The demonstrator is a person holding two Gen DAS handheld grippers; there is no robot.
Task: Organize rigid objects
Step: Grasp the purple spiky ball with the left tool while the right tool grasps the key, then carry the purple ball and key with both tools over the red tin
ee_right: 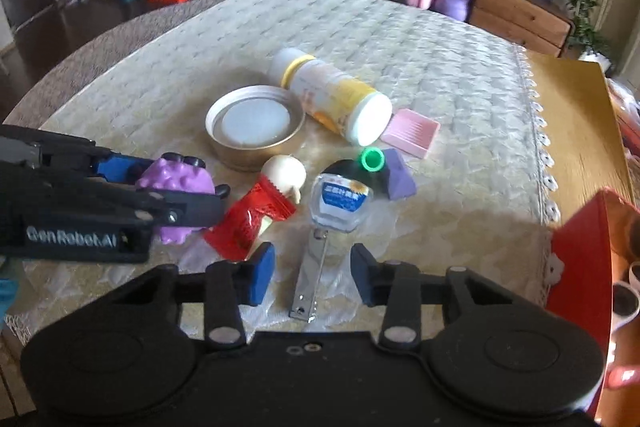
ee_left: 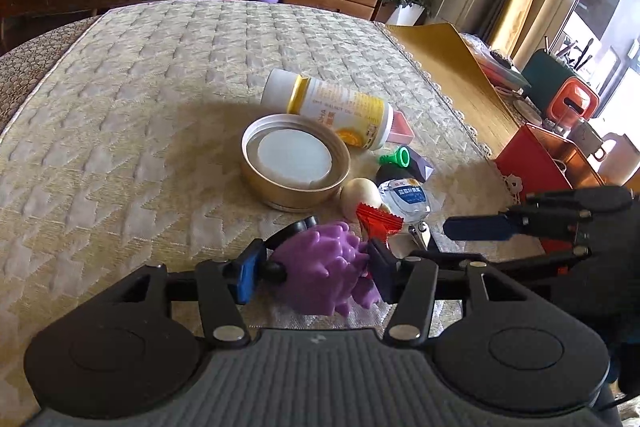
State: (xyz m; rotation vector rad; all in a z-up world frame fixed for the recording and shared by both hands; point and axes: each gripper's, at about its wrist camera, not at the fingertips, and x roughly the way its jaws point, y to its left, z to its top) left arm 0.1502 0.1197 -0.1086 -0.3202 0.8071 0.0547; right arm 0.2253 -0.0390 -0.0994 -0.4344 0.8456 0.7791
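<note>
Quilted cream tablecloth (ee_left: 120, 115), near edge: left gripper (ee_left: 314, 269) clamped on spiky purple toy (ee_left: 320, 267), right gripper (ee_right: 312, 273) apart astride nail clipper (ee_right: 310, 279), gold lid (ee_left: 294, 163) and bottle (ee_left: 332, 107) farther back.

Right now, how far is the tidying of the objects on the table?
Nothing looks sorted yet. In hand: the left gripper is shut on the purple spiky toy. The right gripper is open over the nail clipper, not holding it. Left: the bottle, lid, red packet and other small items lie loose together.
</note>
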